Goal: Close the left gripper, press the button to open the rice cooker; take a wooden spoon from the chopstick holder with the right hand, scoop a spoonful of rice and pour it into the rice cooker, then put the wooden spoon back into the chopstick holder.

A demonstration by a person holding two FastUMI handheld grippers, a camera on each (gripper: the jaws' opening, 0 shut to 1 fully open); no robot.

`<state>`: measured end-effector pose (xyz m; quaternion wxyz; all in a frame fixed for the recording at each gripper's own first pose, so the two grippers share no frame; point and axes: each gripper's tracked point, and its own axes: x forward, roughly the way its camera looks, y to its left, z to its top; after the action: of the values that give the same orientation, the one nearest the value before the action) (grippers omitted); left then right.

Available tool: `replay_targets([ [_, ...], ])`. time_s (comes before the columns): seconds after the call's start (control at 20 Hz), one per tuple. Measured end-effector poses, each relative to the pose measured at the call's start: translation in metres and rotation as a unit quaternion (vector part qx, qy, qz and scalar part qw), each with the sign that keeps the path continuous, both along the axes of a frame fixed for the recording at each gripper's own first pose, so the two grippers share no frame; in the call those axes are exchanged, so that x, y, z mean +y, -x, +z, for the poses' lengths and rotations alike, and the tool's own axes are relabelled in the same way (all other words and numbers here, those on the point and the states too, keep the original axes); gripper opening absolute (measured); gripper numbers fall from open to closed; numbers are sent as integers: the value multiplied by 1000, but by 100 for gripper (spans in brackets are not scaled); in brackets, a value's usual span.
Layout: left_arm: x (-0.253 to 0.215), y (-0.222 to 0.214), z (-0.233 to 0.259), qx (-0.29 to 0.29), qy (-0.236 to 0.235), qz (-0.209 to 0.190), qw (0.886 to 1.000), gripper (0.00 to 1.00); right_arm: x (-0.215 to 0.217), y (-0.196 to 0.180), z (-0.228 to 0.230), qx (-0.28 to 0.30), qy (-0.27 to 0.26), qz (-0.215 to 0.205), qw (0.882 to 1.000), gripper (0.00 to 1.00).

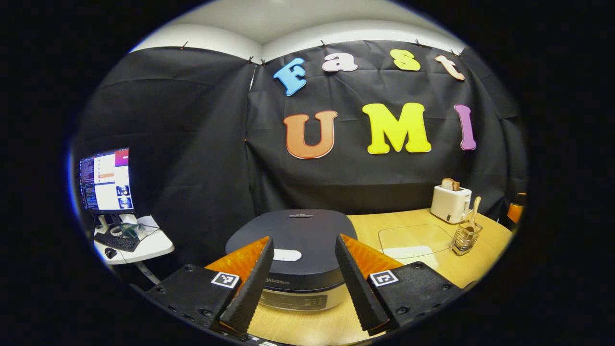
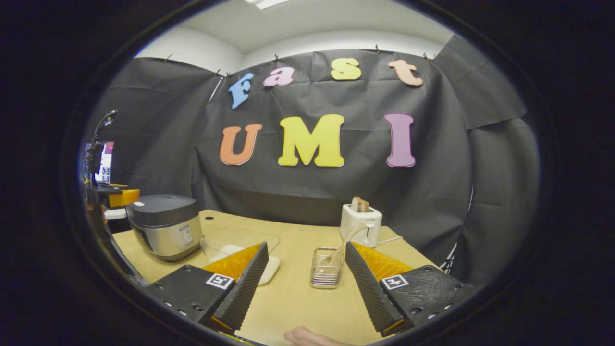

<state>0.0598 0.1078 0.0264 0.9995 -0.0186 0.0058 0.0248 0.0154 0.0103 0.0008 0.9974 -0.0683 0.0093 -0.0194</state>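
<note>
Two views, taken left to right. In the left gripper view, far left: glowing on a small white side desk [image 1: 144, 246], a monitor [image 1: 106, 179], with a keyboard [image 1: 116, 241] lying in front of it. Nearer the middle, sitting on the wooden table [image 1: 480, 269], the dark-lidded rice cooker [image 1: 293, 240], lid down, its pale button [image 1: 287, 255] showing on the near part of the lid. Hovering just in front of the cooker, the left gripper [image 1: 302, 298], fingers spread wide, gripping nothing, the button lying between them farther off. Right of the cooker, lying flat on the table, a clear lidded container [image 1: 415, 239]. Farther right, standing near the table's right edge, the wire chopstick holder [image 1: 466, 238], with the wooden spoon [image 1: 474, 209] leaning upright in it. Just behind it, a white toaster [image 1: 450, 203] holding a slice of bread.

In the right gripper view, left to right: standing at the table's far left, the rice cooker [image 2: 165, 226]; beside it the clear container [image 2: 240, 242]. Hanging over the near table, the right gripper [image 2: 300, 293], likewise gaping wide and holding nothing. Sitting between its fingers but farther off, the chopstick holder [image 2: 326, 269], spoon [image 2: 342, 250] tilting right toward the toaster [image 2: 361, 223]. Peeking in at the bottom edge, part of a hand [image 2: 307, 337].
</note>
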Motion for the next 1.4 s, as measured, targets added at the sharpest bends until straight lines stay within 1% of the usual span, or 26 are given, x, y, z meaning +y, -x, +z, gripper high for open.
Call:
replay_targets([
  [0.15,-41,17,12,8,-8,-21,1000,83,-14,6,13,-14,-13,-12,1000,95],
  [0.25,-73,27,19,6,-8,-40,999,83,-23,9,18,-17,-12,-18,1000,96],
  [0.35,-102,37,20,6,-1,-56,998,83,-43,12,26,-23,-15,-38,999,95],
  [0.5,-141,50,24,0,-13,-76,997,84,-58,15,20,-13,-19,-45,999,96],
  [0.6,-160,59,24,-10,-26,-81,996,83,-66,16,15,-5,-20,-50,999,95],
  [0.7,-176,67,18,-20,-24,-86,996,84,-66,16,2,13,-22,-40,999,96],
  [0.8,-193,72,8,-18,-8,-96,995,85,-63,15,-9,26,-35,-25,999,96],
  [0.9,-204,72,-1,-16,8,-104,994,86,-60,14,-16,31,-48,-14,998,96],
  [1.05,-203,64,-13,-4,23,-96,995,86,-46,11,-24,36,-57,4,998,94],
  [1.1,-200,63,-17,7,34,-91,995,86,-43,10,-26,39,-59,8,997,93],
  [1.15,-201,61,-21,12,46,-96,994,87,-39,10,-27,41,-59,11,997,92],
  [1.2,-202,60,-22,15,53,-101,993,84,-35,10,-28,43,-55,12,997,92],
  [1.25,-199,60,-22,17,56,-98,993,87,-32,10,-28,42,-52,16,998,92],
  [1.3,-193,59,-21,16,57,-93,994,87,-29,11,-27,42,-49,20,998,94],
  [1.4,-192,60,-18,9,56,-94,994,87,-23,16,-27,42,-44,29,998,94],
])
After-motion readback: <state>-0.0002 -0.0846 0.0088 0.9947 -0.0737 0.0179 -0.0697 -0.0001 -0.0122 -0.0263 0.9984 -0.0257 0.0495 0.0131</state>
